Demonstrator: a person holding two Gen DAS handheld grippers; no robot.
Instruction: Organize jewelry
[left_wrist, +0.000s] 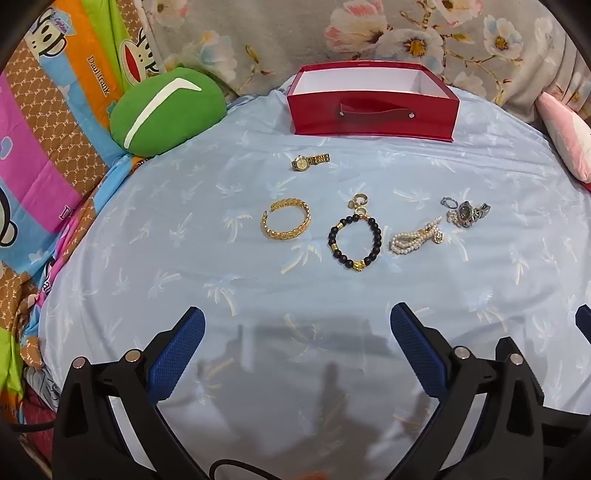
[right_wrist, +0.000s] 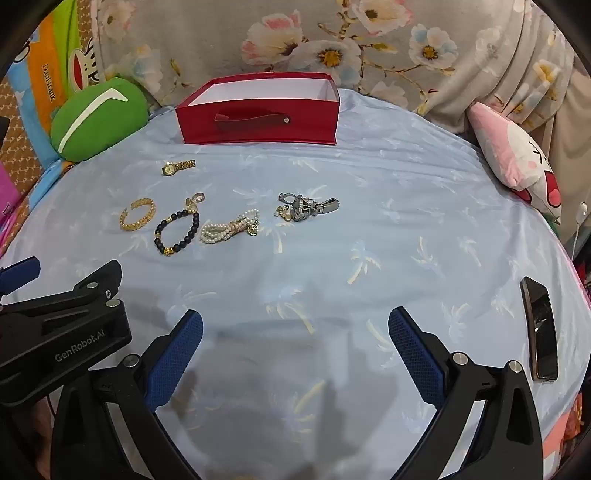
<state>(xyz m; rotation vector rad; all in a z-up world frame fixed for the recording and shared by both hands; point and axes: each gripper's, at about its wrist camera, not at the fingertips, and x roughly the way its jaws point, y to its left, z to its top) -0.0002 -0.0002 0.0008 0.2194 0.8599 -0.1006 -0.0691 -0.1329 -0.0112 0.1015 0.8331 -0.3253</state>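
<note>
An open red box (left_wrist: 373, 114) (right_wrist: 258, 120) stands at the back of the blue sheet. In front of it lie a gold watch (left_wrist: 309, 161) (right_wrist: 177, 167), a gold bangle (left_wrist: 286, 218) (right_wrist: 136, 214), a black bead bracelet (left_wrist: 354, 238) (right_wrist: 177, 232) with a ring (left_wrist: 360, 200) (right_wrist: 195, 199) at its top, a pearl bunch (left_wrist: 415, 236) (right_wrist: 229, 227) and a silver watch pile (left_wrist: 465, 213) (right_wrist: 306, 208). My left gripper (left_wrist: 297, 325) is open and empty, well short of the jewelry. My right gripper (right_wrist: 295, 326) is open and empty, beside the left.
A green cushion (left_wrist: 166, 110) (right_wrist: 98, 118) sits left of the box. A pink plush pillow (right_wrist: 517, 155) (left_wrist: 565, 136) lies at the right. A phone (right_wrist: 540, 328) lies at the sheet's right edge. Floral fabric (right_wrist: 332, 37) rises behind the box.
</note>
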